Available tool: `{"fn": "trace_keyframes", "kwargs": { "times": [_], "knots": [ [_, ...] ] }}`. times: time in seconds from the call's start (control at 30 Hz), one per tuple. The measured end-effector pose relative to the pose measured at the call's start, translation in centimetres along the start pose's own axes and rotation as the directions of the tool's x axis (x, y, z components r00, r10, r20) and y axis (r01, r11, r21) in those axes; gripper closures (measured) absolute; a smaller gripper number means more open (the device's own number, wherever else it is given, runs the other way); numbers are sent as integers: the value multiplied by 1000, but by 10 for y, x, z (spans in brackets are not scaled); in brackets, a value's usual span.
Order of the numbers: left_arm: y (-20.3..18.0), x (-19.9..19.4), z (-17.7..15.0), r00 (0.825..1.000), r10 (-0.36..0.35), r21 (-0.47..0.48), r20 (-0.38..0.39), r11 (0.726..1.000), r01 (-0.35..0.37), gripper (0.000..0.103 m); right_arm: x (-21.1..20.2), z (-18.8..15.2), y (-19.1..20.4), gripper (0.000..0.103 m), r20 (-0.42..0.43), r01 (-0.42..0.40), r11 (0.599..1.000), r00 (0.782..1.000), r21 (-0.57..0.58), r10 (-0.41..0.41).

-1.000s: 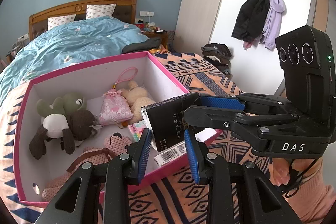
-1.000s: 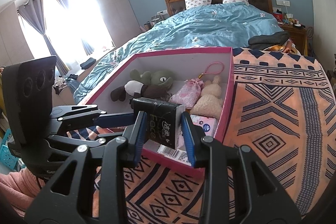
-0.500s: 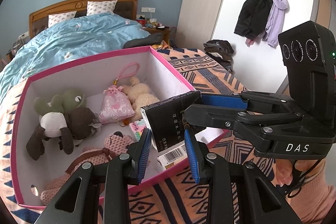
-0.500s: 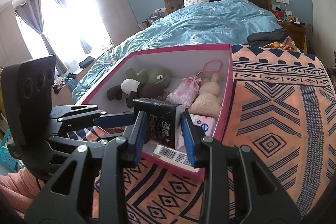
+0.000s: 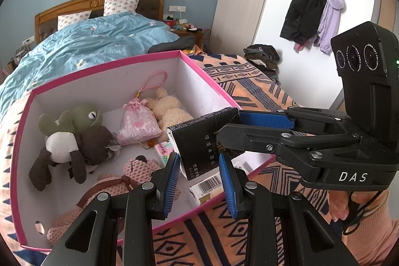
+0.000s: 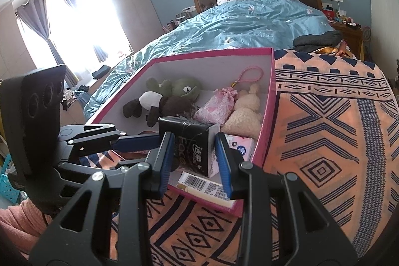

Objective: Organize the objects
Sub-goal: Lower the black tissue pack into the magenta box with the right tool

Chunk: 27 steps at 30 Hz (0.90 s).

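Two grippers meet on one black tissue pack (image 5: 199, 148), over the near right corner of the pink-rimmed box (image 5: 209, 81). From my left wrist camera, the pack stands roughly on end, its long axis running from the lower end at my fingertips up and back to a top edge that slants toward the box's right wall. My left gripper (image 5: 199, 181) is closed about as far as it goes, its blue pads on either side of that lower end. My right gripper (image 5: 229, 124) comes in from the right and pinches the upper corner between one blue pad and one black finger. The pack's face reads "TISSUE" beside columns of Chinese characters, and the right gripper's body carries "DAS". A white carton with a barcode (image 5: 209, 185) lies in the box just beneath. Compared with a second ago, the pack keeps the same tilt and the same seat in both grips; only the room has slid a touch. From my right wrist camera, the pack (image 6: 192, 148) fills the gap between my right gripper's (image 6: 194, 156) pads, top tipped away from me toward the plush frog (image 6: 187, 89), with "Face" and Chinese characters running sideways down its front; here too little has changed.
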<state>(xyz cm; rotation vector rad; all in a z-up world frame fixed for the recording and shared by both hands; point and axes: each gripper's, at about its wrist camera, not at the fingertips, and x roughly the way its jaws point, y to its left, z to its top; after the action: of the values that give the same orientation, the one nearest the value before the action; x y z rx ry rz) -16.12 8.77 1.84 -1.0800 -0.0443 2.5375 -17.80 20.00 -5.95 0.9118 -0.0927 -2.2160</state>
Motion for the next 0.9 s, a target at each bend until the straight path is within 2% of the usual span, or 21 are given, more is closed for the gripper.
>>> {"fn": "trace_keyframes", "kwargs": {
  "times": [0.9],
  "knots": [
    [11, 21, 2, 998, 23, -23, -60, 999, -24, 71, 23, 3, -4, 66, -59, 31, 999, 998, -8, -31]
  ]
}}
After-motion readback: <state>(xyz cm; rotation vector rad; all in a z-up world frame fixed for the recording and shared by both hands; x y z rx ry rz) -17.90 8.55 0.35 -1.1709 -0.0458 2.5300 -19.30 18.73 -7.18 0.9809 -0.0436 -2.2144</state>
